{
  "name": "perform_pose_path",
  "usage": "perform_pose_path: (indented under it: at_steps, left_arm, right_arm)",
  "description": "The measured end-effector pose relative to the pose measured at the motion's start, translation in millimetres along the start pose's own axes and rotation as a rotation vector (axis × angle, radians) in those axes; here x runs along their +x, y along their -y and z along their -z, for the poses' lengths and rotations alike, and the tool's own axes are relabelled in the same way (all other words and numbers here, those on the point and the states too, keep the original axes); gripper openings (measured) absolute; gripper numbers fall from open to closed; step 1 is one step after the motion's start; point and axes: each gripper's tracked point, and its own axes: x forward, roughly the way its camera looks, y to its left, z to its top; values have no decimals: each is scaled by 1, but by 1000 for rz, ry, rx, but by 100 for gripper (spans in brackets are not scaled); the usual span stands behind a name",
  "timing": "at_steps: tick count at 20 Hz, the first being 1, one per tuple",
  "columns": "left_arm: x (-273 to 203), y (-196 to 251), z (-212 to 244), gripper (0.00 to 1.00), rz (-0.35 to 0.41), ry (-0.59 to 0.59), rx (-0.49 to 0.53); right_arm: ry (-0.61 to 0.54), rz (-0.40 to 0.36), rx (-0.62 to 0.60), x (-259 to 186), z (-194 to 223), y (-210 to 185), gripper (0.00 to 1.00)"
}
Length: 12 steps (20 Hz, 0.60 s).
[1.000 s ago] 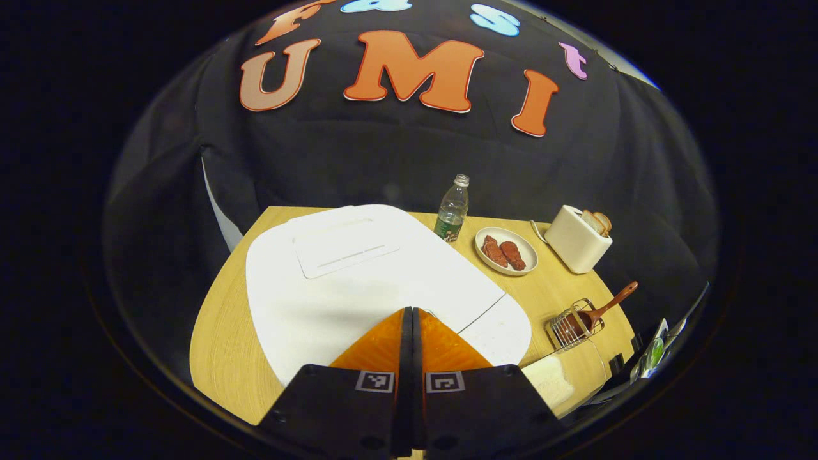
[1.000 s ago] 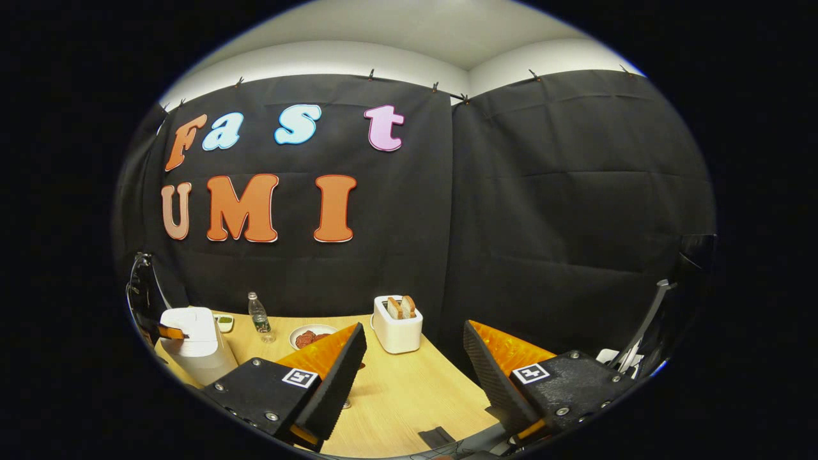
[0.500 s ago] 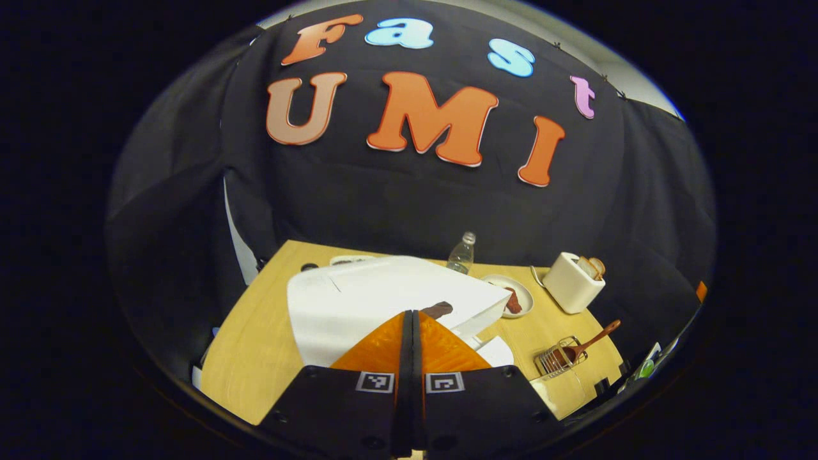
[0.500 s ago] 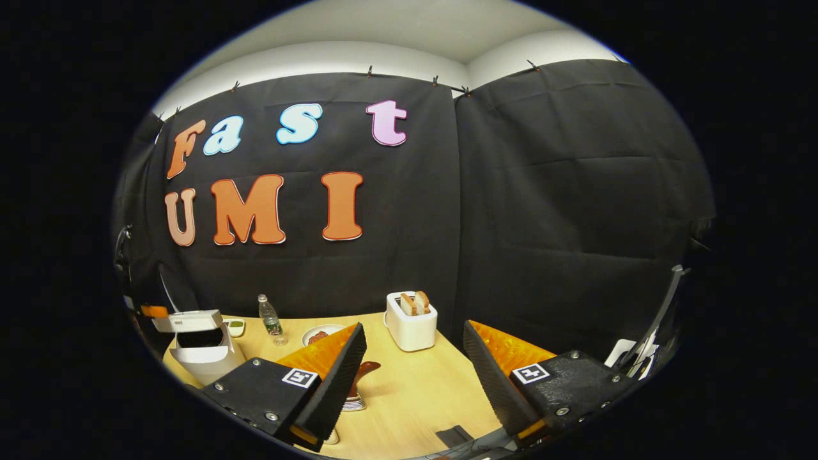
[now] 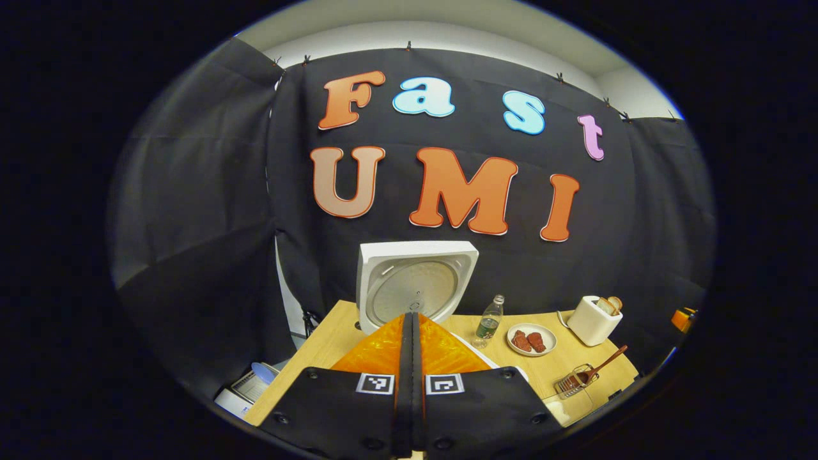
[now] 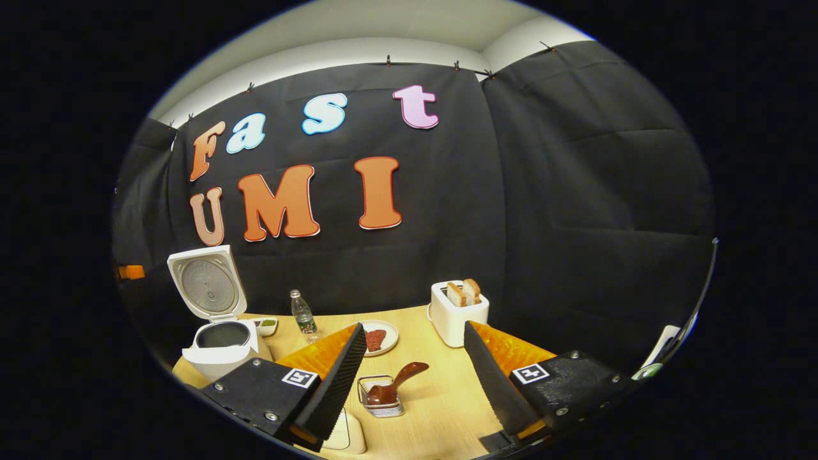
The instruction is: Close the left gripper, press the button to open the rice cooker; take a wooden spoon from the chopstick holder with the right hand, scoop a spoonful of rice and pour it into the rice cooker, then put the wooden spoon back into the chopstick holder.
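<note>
Rice cooker [image 6: 214,319] stands with its lid up and the pot showing, off to the left of the right claw [image 6: 415,358], so the button step looks done and the wooden spoon [image 6: 393,385] is next. That spoon sits bowl-down in the wire chopstick holder [image 6: 381,402] directly ahead of the right claw, between its two fingers, which are spread wide with nothing in them. Its handle leans up and to the right, clear of the wire, and that free stretch looks like the place to pinch. Expect a light, stiff piece, smooth and perhaps a bit slick; the holder looks light too, so it might lift or tip if the spoon snags. Left claw [image 5: 411,319] has its fingers pressed together on nothing, the raised lid [image 5: 415,284] straight ahead of it above the bench [image 5: 319,345].
</note>
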Motion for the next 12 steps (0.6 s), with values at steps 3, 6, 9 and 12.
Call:
perform_pose_path:
  at_steps: [3, 6, 9, 12]
  left_arm:
    - [-17, -13, -14, 4, -35, 35, 3]
    - [-36, -21, -31, 5, -71, 76, 5]
    - [-48, -29, -42, 5, -113, 112, 1]
    - [-64, -30, -53, 5, -135, 145, -20]
  right_arm:
    - [-50, -7, 102, 33, 27, 1, 95]
    - [-101, 12, 152, 60, 55, 7, 95]
    - [-149, 4, 203, 80, 75, 7, 94]
    - [-190, 9, 282, 99, 95, 11, 94]
